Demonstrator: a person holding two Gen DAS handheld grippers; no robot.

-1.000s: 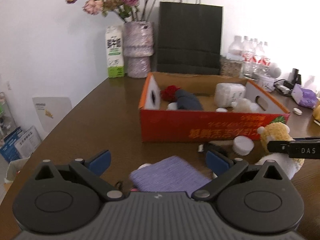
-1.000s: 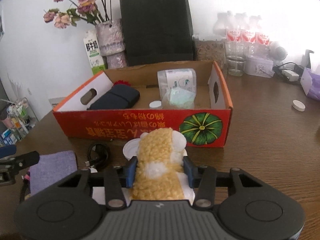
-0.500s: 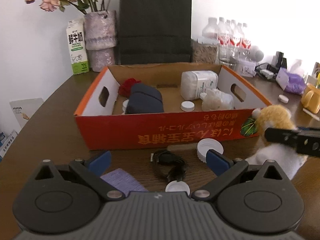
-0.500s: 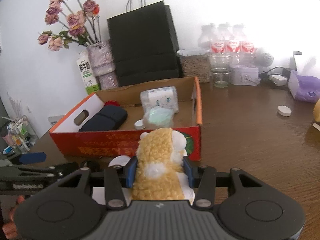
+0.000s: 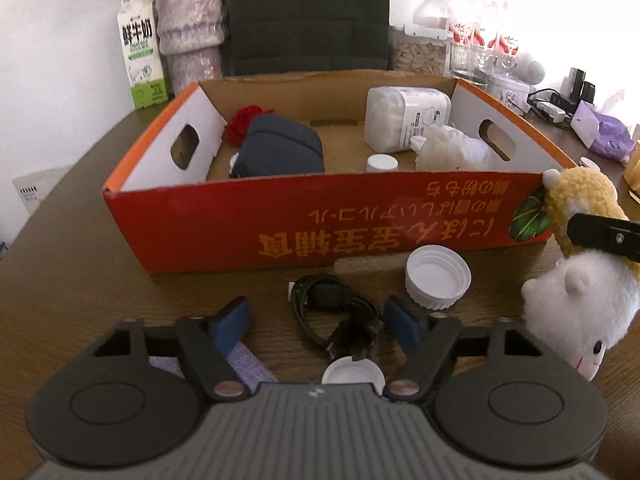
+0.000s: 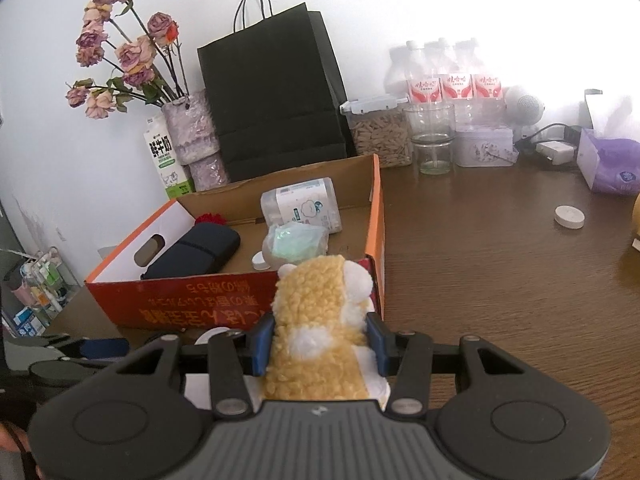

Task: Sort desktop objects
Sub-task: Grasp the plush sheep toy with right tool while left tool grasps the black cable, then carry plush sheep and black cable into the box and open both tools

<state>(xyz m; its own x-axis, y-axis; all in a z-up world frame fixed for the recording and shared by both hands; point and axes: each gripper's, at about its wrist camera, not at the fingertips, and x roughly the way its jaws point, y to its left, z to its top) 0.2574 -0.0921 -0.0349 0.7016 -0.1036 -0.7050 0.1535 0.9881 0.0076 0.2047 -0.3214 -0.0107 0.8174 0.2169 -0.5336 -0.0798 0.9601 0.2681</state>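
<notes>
A red cardboard box [image 5: 280, 220] [image 6: 208, 300] stands on the brown table, holding a dark pouch [image 5: 280, 152], a wipes pack [image 5: 404, 118] and a small white cap [image 5: 382, 163]. In front of it lies a coiled black cable [image 5: 336, 312], and my left gripper [image 5: 320, 320] straddles it with jaws closing, the pads apart from the cable. A large white lid [image 5: 438, 276] lies just right of the cable, a smaller white cap [image 5: 352, 372] close under the gripper. My right gripper [image 6: 320, 340] is shut on a yellow and white plush toy [image 6: 320, 320] [image 5: 580, 280] near the box's right corner.
A purple cloth [image 5: 248, 364] lies under my left gripper. Behind the box stand a black paper bag [image 6: 272, 96], a vase of dried roses [image 6: 192, 136], a milk carton [image 5: 142, 52], bottles [image 6: 452, 76] and jars. A purple tissue pack [image 6: 608, 164] and a white disc [image 6: 569, 217] lie at right.
My left gripper moved right from the purple cloth and sank over the black cable, its jaws narrowing. The right gripper shifted right along the box front, still holding the plush toy.
</notes>
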